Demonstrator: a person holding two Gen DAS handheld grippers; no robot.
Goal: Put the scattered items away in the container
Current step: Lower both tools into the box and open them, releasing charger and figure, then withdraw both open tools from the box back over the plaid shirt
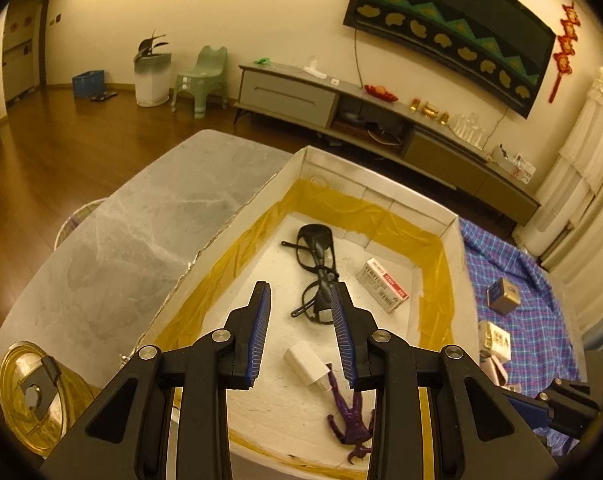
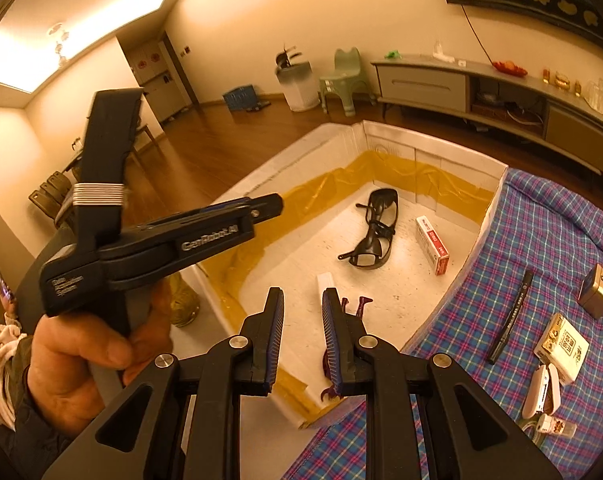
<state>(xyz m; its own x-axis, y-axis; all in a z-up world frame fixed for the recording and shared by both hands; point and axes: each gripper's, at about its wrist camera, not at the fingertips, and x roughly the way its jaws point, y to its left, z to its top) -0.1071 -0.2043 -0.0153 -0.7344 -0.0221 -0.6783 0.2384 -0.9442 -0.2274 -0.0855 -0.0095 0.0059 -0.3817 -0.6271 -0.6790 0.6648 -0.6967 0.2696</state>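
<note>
A grey marbled table (image 1: 141, 216) bears a large white foam box lined with yellow tape (image 1: 381, 196), with a blue and pink plaid cloth (image 2: 541, 240) spread at its 3 o'clock side. In the box lie black glasses (image 1: 317, 272) near the middle, a red and white carton (image 1: 383, 285) at their 3 o'clock, a small white ribbed block (image 1: 305, 362) at 6 o'clock and a purple toy figure (image 1: 351, 420) nearest the cameras. On the cloth rest a black pen (image 2: 511, 316), a grey cube-shaped box (image 2: 597, 290), a cream printed packet (image 2: 561, 346) and a white stapler (image 2: 541, 390). The left gripper (image 1: 301, 332) hangs over the box, jaws partly apart, empty; the right gripper (image 2: 303, 332), jaws narrowly parted, grips nothing
</note>
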